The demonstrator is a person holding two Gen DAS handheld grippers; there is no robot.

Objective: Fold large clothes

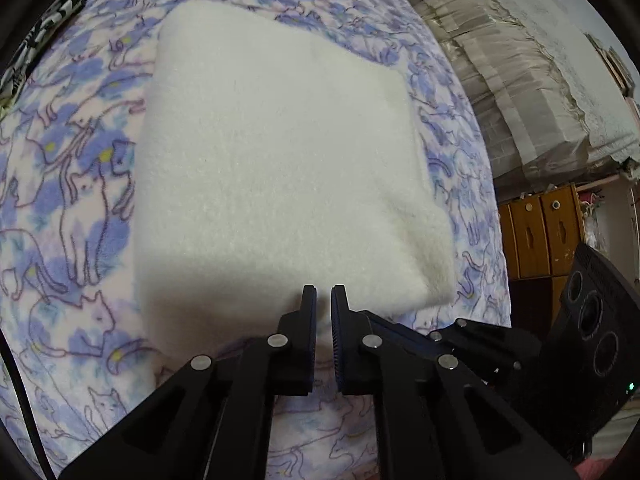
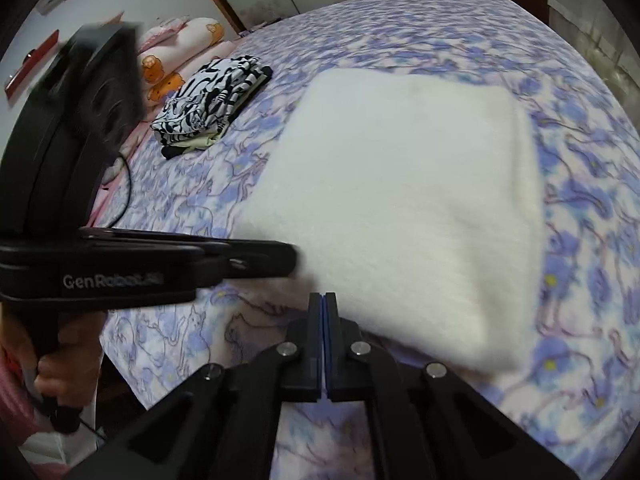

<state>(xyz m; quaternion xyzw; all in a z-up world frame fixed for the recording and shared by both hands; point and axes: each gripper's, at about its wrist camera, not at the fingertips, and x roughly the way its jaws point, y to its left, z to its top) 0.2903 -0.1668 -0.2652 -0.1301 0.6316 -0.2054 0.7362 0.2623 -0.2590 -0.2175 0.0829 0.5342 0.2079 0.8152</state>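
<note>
A white fluffy garment (image 1: 280,168) lies folded into a thick rectangle on the bed's cat-print blanket (image 1: 72,200). My left gripper (image 1: 324,294) hovers at the garment's near edge, its jaws shut with nothing between them. In the right wrist view the same folded garment (image 2: 400,200) fills the middle. My right gripper (image 2: 324,298) is shut and empty just off the garment's near edge. The left gripper (image 2: 290,258) comes in from the left, its tips at the garment's left edge.
A folded black-and-white patterned pile (image 2: 216,100) sits further back on the bed, with pillows (image 2: 180,48) behind it. A person's hand (image 2: 56,372) holds the left tool's handle. A wooden cabinet (image 1: 540,232) stands past the bed's right edge. A black cable (image 2: 124,192) trails at the left.
</note>
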